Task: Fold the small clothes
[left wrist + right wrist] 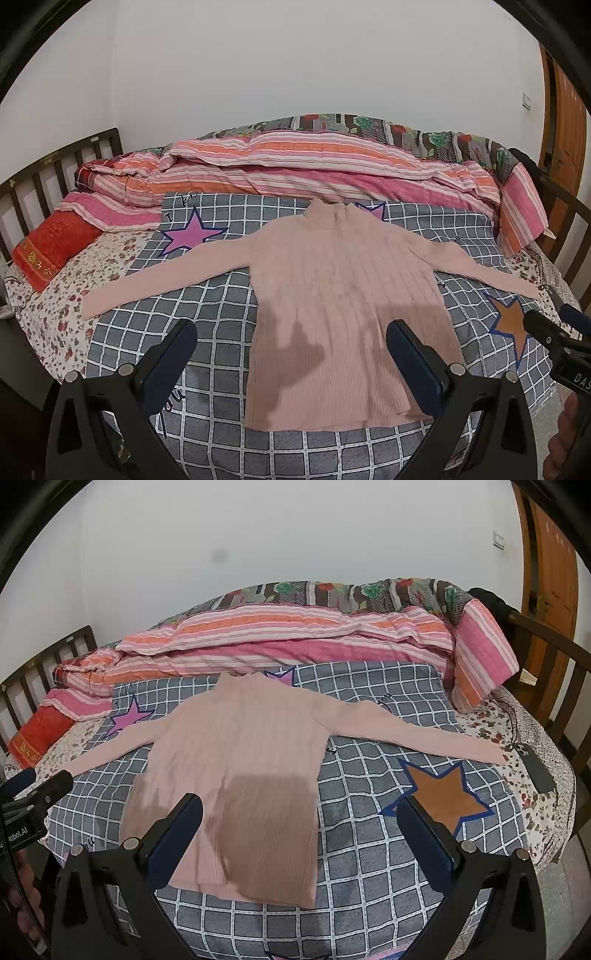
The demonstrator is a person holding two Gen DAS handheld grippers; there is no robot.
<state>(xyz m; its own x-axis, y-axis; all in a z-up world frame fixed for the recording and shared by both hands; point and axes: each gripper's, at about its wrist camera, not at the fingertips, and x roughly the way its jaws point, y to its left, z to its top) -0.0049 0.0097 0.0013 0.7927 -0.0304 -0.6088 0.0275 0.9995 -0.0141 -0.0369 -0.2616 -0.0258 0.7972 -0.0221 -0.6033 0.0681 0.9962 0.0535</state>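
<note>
A pink ribbed sweater lies flat and face up on a grey checked sheet spread over a bed, its collar toward the far wall and both sleeves stretched wide to either side. The left gripper hangs above the sweater's hem, its two dark fingers spread wide and holding nothing. The right gripper hovers over the sweater's right side and the checked sheet, jaws likewise wide apart and empty. Behind the sweater's collar, a rumpled pink-and-orange striped quilt runs across the bed, with a floral-patterned quilt beyond it against the wall. A red pillow sits past the sweater's left sleeve, near the dark wooden bed rail. A dark phone lies just past the right sleeve's cuff on the flowered bedsheet.
</note>
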